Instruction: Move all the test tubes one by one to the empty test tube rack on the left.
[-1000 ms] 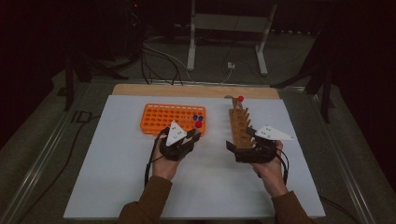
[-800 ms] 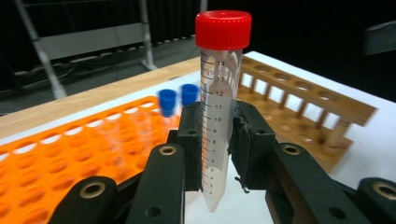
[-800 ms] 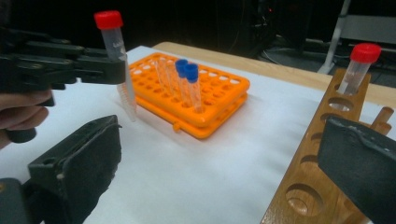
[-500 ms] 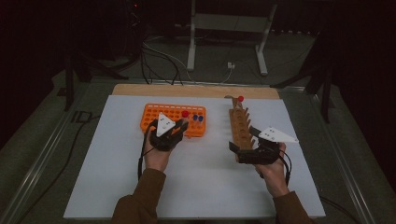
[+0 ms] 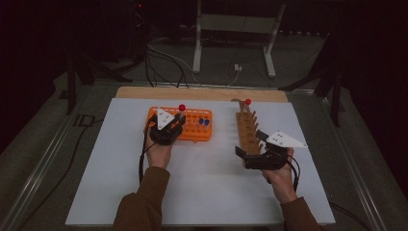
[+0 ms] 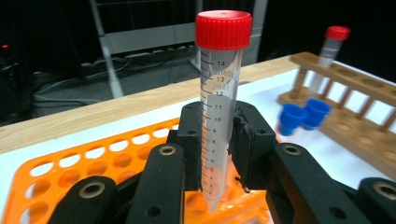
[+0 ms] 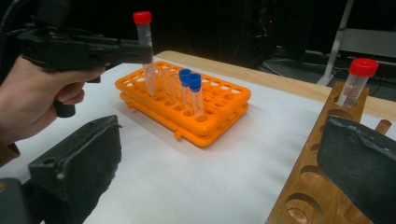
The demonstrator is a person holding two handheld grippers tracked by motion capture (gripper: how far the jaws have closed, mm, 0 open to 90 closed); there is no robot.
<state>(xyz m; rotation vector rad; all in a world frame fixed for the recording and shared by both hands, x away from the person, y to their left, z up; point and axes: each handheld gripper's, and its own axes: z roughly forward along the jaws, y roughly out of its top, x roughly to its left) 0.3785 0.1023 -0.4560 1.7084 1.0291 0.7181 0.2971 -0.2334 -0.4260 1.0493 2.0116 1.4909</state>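
The left gripper (image 6: 219,154) had its jaws clamped on a red-capped tube (image 6: 219,93), upright over the orange rack (image 5: 192,126) near the counter's far edge. The right gripper (image 5: 252,153) had its jaws apart around the wooden rack's (image 5: 248,130) near end.

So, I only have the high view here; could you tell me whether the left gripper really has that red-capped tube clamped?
Observer: Yes, the left gripper is shut on the red-capped tube, pads on its lower half, tube upright.
Operator: Thank you. Is its tip in the rack yet?
Observer: In the right gripper view the tip hangs just over the orange rack, near its far corner; not seated.
Operator: And is the right gripper holding anything?
Observer: No, the right gripper is open, one jaw beside the wooden rack.
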